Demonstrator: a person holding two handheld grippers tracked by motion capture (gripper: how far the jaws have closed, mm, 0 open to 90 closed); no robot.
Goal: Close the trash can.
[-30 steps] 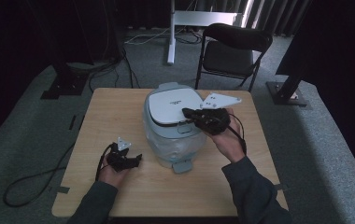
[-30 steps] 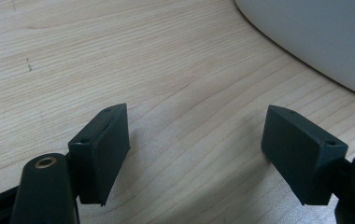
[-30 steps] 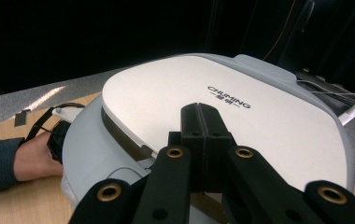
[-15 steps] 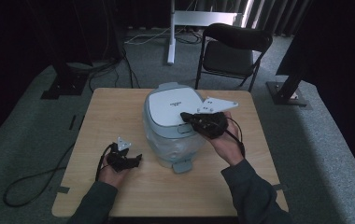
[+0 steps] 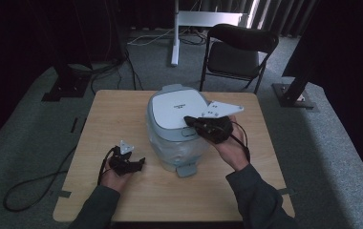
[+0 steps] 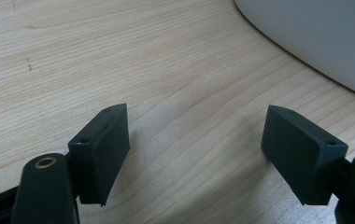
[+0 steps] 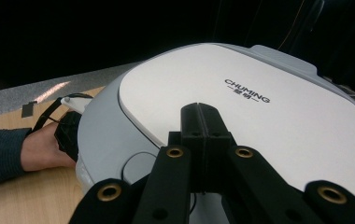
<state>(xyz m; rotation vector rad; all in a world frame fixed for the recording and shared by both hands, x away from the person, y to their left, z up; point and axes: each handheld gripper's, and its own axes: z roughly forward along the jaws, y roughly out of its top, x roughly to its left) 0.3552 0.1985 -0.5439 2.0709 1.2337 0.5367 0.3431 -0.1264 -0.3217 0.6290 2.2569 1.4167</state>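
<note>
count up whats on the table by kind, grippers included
rice cooker: 1
grippers: 2, the left gripper open on the wood, the right gripper shut over the cooker's lid
total: 3 things on or over the table

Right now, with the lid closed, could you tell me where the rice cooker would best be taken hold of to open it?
Probably at the front latch button on the rice cooker, coming from the person's side. The lid is flat and smooth with no lip to pinch, and its hinge sits at the far edge. The right gripper, jaws shut, is over the lid's front edge just above the button; the left gripper rests open on the table.
</note>
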